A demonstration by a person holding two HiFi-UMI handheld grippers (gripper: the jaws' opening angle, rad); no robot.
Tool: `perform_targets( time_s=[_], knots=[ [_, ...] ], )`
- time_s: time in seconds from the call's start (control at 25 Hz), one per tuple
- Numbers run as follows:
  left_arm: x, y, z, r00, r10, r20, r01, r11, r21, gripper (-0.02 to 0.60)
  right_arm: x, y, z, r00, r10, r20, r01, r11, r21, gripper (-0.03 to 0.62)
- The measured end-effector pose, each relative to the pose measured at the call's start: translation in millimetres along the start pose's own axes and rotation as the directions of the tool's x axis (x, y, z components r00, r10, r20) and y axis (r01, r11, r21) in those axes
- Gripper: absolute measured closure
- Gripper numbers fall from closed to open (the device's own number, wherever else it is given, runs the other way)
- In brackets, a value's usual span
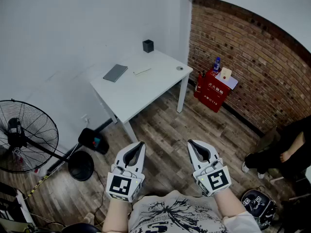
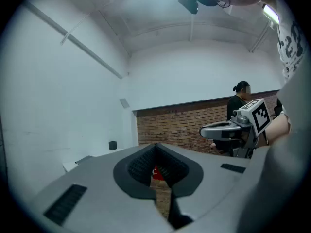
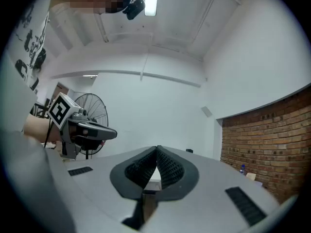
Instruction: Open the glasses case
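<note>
A white table [image 1: 146,93] stands some way ahead of me by the white wall. A flat dark grey case [image 1: 115,73] lies near the table's far left corner. Beside it lie a small white item [image 1: 142,71], a dark cube-shaped holder [image 1: 148,45] and a small round thing [image 1: 180,68]. My left gripper [image 1: 139,144] [image 2: 156,147] and right gripper [image 1: 191,143] [image 3: 158,149] are held level close to my body over the wooden floor, far from the table. Both are shut with nothing between the jaws. Each gripper view shows the other gripper off to the side.
A black standing fan [image 1: 24,135] is at the left, with a black bag [image 1: 93,140] on the floor near it. A red box [image 1: 212,89] stands against the brick wall [image 1: 252,62]. A seated person [image 1: 286,149] and a dark pack [image 1: 257,203] are at the right.
</note>
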State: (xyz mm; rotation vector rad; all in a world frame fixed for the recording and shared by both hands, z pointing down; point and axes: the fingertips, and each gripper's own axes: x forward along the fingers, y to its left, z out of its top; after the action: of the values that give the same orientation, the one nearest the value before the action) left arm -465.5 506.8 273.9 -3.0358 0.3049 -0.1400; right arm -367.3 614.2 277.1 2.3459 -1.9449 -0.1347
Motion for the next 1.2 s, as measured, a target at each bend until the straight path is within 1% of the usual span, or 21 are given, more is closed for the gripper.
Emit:
perform_targets(
  time_s=[0.4, 0.68, 0.72, 0.76, 0.8, 0.84, 0.88, 0.96, 1.08, 1.2],
  knots=[
    [17.8, 2.3, -2.5, 1.000, -0.007, -0.003, 0.007, 1.000, -0.010, 0.568, 12.2, -12.0, -4.8, 1.000, 0.007, 0.008, -0.007, 1.000, 0.020, 0.582],
    [36.2, 8.4, -15.0, 0.999, -0.015, -0.031, 0.014, 0.999, -0.040, 0.568, 27.2, -29.2, -12.6, 1.000, -0.007, 0.022, 0.006, 0.997, 0.081, 0.583],
    [39.2, 11.2, -16.2, 0.999, -0.015, -0.036, 0.013, 0.999, -0.042, 0.568, 32.9, -30.9, -12.4, 1.000, -0.001, 0.030, -0.001, 0.996, 0.084, 0.424],
    [42.4, 14.8, -17.0, 0.999, -0.015, -0.040, 0.013, 0.999, -0.043, 0.568, 39.4, -33.0, -11.4, 0.999, 0.005, 0.042, -0.009, 0.996, 0.087, 0.142],
    [46.1, 19.3, -17.6, 0.999, -0.014, -0.043, 0.012, 0.999, -0.044, 0.568, 46.0, -37.0, -10.5, 0.999, 0.001, 0.052, -0.006, 0.996, 0.088, 0.034],
    [50.8, 24.4, -18.2, 0.999, -0.012, -0.045, 0.010, 0.999, -0.045, 0.568, 52.8, -43.0, -10.3, 0.998, -0.014, 0.055, 0.009, 0.996, 0.086, 0.026],
    [56.8, 29.8, -19.3, 0.999, -0.009, -0.045, 0.007, 0.999, -0.046, 0.568, 59.9, -49.9, -10.9, 0.998, -0.031, 0.052, 0.027, 0.996, 0.080, 0.003],
    [73.0, 40.9, -23.2, 0.999, -0.005, -0.047, 0.003, 0.999, -0.047, 0.568, 76.2, -64.4, -14.9, 0.998, -0.053, 0.042, 0.050, 0.996, 0.069, -0.003],
    [103.2, 65.7, -30.6, 0.999, -0.010, -0.051, 0.008, 0.999, -0.048, 0.568, 112.3, -82.4, -24.5, 0.998, -0.053, 0.024, 0.051, 0.995, 0.083, -0.003],
    [143.3, 103.0, -29.9, 0.998, -0.025, -0.055, 0.022, 0.998, -0.052, 0.568, 163.1, -103.0, -29.2, 0.999, -0.050, 0.006, 0.049, 0.993, 0.106, -0.003]
  ],
)
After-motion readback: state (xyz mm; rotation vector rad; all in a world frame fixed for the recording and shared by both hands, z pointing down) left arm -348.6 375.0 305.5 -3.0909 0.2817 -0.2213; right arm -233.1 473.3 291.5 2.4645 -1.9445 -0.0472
